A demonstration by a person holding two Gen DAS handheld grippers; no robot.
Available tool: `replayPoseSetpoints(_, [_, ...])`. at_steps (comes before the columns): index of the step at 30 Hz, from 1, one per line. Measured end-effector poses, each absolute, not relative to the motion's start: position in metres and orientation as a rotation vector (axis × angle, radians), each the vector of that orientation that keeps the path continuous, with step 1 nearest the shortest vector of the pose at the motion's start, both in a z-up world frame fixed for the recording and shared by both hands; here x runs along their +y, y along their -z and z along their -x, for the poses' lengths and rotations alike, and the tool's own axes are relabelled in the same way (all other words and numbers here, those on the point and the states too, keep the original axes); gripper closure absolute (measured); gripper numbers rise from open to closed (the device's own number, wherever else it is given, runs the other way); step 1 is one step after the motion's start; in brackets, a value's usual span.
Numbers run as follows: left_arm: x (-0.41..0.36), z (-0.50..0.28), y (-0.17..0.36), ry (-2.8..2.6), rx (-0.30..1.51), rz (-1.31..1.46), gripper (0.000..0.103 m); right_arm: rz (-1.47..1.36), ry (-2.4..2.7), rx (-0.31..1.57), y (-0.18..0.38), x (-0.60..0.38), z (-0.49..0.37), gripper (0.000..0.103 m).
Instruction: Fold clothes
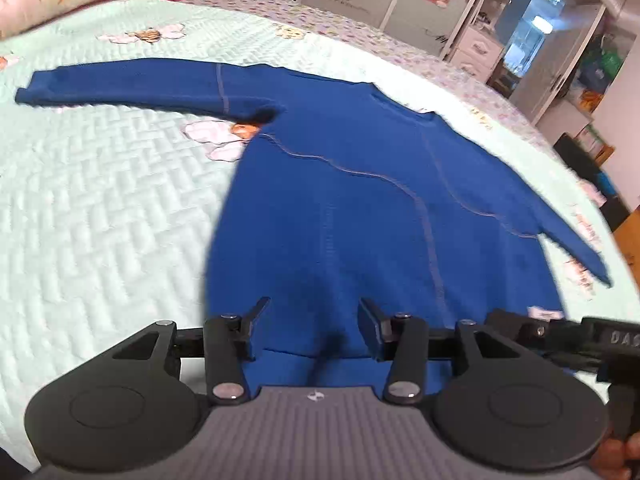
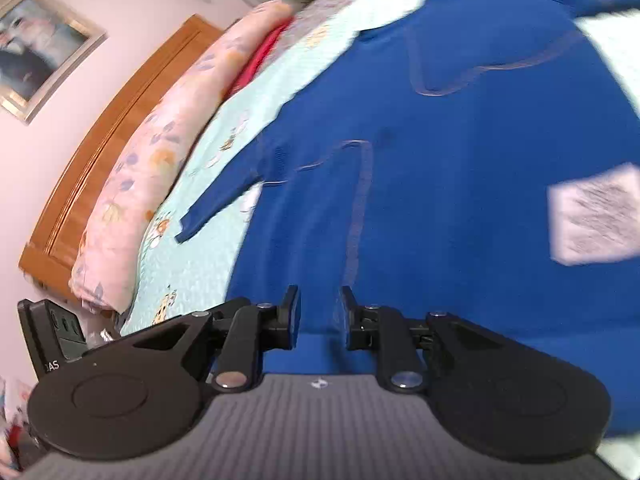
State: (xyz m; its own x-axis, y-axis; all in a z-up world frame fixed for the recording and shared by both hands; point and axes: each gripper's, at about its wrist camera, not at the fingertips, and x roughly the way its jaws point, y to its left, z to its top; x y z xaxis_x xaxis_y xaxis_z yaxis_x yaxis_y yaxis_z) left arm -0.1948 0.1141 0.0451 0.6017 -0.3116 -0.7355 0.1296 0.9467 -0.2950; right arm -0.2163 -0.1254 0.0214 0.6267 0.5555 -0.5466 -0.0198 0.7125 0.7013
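A blue long-sleeved top (image 1: 352, 200) lies spread flat on the bed, inside out with pale seams showing, one sleeve stretched to the far left and one to the right. My left gripper (image 1: 314, 312) is open just above the top's near hem, with nothing between its fingers. In the right wrist view the same top (image 2: 460, 160) fills the frame, with a white care label (image 2: 596, 214) on it. My right gripper (image 2: 319, 300) is open over the fabric near the hem and holds nothing.
The bed has a pale green quilted cover (image 1: 100, 220) with flower prints. A pink floral pillow (image 2: 160, 152) and a wooden headboard (image 2: 112, 128) lie along one side. White cabinets (image 1: 460, 20) stand beyond the bed.
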Motion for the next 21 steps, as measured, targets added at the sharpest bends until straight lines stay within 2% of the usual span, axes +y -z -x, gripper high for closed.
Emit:
replayPoseSetpoints(4, [0.126,0.194,-0.035,0.259,0.927,0.263,0.059,-0.669,-0.397,0.961,-0.003,-0.091,0.195,0.084])
replayPoseSetpoints(6, [0.13,0.193,-0.039,0.272,0.917,0.281,0.062,-0.648,-0.407,0.947,-0.003,-0.089,0.201,0.083])
replayPoseSetpoints(10, [0.127,0.184,-0.049,0.291,0.865,0.294,0.061,-0.691,-0.414,0.923,-0.013,-0.096,0.192,0.081])
replayPoseSetpoints(12, [0.127,0.174,-0.039,0.267,0.902,0.291,0.061,-0.685,-0.403,0.89,-0.017,-0.096,0.184,0.081])
replayPoseSetpoints(16, [0.136,0.172,-0.031,0.283,0.92,0.333,0.061,-0.667,-0.44,0.976,0.0,-0.083,0.174,0.082])
replayPoseSetpoints(21, [0.147,0.162,-0.045,0.305,0.839,0.394,0.061,-0.707,-0.438,0.944,-0.002,-0.089,0.167,0.08])
